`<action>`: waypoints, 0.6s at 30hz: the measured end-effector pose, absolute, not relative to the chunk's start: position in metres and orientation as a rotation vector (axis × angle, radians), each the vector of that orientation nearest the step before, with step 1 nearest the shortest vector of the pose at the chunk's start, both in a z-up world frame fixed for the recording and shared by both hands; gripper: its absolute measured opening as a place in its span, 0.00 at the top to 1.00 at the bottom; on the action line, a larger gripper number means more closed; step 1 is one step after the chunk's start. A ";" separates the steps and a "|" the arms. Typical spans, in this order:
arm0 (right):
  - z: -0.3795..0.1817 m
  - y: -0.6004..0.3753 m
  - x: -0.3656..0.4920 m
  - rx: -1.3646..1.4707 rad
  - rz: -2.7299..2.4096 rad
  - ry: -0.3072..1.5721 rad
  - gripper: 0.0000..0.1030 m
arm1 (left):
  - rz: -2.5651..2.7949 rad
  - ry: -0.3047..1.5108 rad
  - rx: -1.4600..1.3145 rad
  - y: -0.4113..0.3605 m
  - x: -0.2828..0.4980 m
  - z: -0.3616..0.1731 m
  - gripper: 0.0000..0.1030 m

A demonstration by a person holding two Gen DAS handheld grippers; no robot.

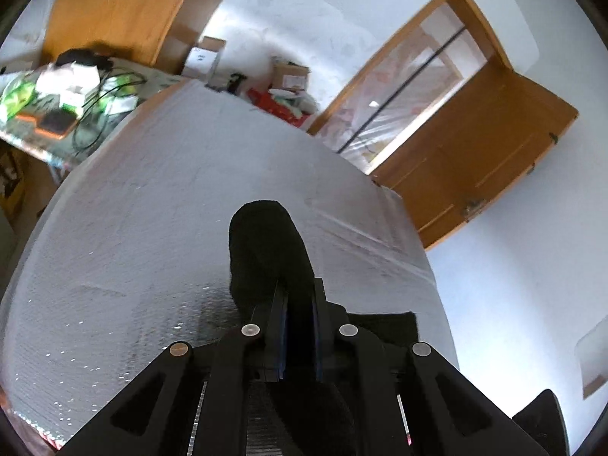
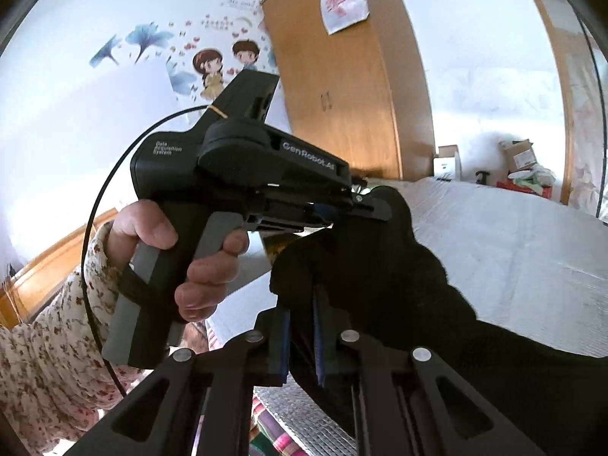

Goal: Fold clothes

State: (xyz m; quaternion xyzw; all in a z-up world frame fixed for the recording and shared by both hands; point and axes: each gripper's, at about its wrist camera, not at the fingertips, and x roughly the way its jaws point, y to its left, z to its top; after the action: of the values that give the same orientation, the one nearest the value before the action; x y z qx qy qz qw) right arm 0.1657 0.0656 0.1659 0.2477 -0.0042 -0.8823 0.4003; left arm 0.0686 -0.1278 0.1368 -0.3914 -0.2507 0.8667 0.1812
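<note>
Both my black two-finger grippers, left (image 1: 298, 304) and right (image 2: 302, 315), pinch the black fuzzy garment (image 2: 380, 266) at centre frame above the quilted white bed cover (image 1: 133, 209); thin bites could slip, dropping it crooked.

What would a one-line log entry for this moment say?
step: fold, mid-lift | left gripper: shut on black garment | right gripper: shut on black garment | garment: held up between both, above silver-covered bed
</note>
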 end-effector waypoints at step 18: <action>0.195 0.173 0.166 0.527 -2.403 -0.144 0.91 | 2.368 -0.505 -1.067 -0.009 0.054 0.175 0.90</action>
State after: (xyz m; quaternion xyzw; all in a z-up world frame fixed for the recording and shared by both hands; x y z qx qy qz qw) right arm 0.1657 0.1730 0.1953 0.2018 -0.0551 -0.9196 0.3324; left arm 0.0539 -0.0090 0.1754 -0.3909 -0.1851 0.8677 0.2451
